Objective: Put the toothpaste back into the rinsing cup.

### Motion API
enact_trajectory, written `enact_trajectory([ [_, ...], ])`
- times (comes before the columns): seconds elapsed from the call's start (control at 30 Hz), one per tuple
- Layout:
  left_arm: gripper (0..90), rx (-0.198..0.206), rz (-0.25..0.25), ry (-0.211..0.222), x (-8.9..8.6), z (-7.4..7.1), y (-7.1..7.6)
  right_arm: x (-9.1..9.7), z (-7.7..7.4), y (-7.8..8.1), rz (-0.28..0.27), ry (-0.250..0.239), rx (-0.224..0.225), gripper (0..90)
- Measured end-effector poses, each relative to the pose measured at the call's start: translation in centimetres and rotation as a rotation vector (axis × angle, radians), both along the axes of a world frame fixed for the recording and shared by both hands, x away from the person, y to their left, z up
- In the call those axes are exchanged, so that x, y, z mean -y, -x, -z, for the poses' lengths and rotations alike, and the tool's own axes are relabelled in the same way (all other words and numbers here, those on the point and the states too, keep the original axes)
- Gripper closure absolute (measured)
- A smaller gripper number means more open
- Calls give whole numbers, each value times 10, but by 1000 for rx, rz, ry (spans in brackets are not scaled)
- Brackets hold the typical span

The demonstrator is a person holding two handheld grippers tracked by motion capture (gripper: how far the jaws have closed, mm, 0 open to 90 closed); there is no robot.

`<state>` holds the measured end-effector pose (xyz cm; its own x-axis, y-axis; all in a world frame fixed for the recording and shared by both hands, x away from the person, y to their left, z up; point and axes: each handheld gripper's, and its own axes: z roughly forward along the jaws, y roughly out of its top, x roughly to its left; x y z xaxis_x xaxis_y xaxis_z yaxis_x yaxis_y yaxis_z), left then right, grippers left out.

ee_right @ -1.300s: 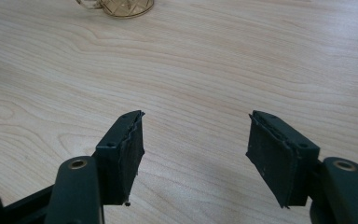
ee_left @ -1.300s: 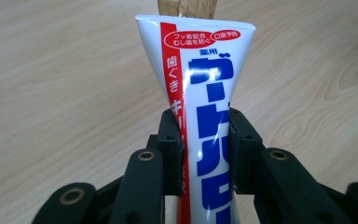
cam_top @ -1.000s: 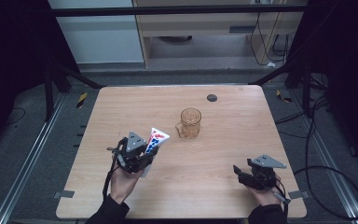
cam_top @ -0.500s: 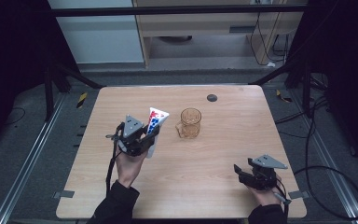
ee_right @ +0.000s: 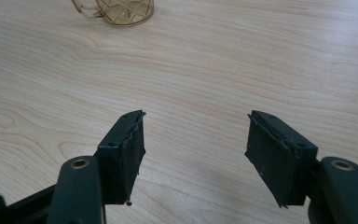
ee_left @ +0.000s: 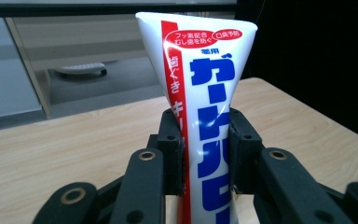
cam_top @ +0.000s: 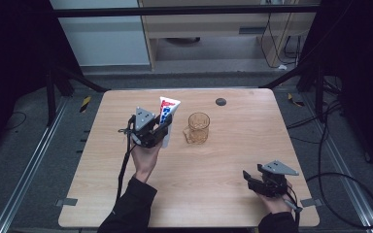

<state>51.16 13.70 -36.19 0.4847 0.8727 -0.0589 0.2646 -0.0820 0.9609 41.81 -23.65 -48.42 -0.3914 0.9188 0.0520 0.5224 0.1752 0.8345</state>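
The right gripper (cam_top: 250, 177) is resting low at the near right corner of the counter (cam_top: 233, 160), in the person's right hand (cam_top: 272, 201). In the right gripper view its jaws are standing apart with bare wood between them, holding nothing; that gap is about the narrowest they reach, and they have just been closing slightly. Farther in, on the left side, the left hand (cam_top: 145, 158) is lifting the left gripper (cam_top: 161, 132) above the counter. Its jaws are clamping a white toothpaste tube (ee_left: 205, 116) with red and blue lettering, pressing on both sides; the tube is standing nearly upright, its flat crimped end uppermost. Just to the right of it, an amber glass mug (cam_top: 197, 128) is sitting on the wood, apart from the tube. Beyond the mug, a small dark disc (cam_top: 220, 101) is lying near the far edge.
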Motion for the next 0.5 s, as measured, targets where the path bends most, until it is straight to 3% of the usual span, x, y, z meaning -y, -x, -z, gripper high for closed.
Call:
enact_trajectory([
  [0.17, 698, 9, -8, 43, 3, -3, -11, -1, 1, -1, -3, 3, 3, 366],
  [0.5, 698, 58, -30, 63, 15, -12, -27, 0, 0, -1, 2, -7, -2, 367],
])
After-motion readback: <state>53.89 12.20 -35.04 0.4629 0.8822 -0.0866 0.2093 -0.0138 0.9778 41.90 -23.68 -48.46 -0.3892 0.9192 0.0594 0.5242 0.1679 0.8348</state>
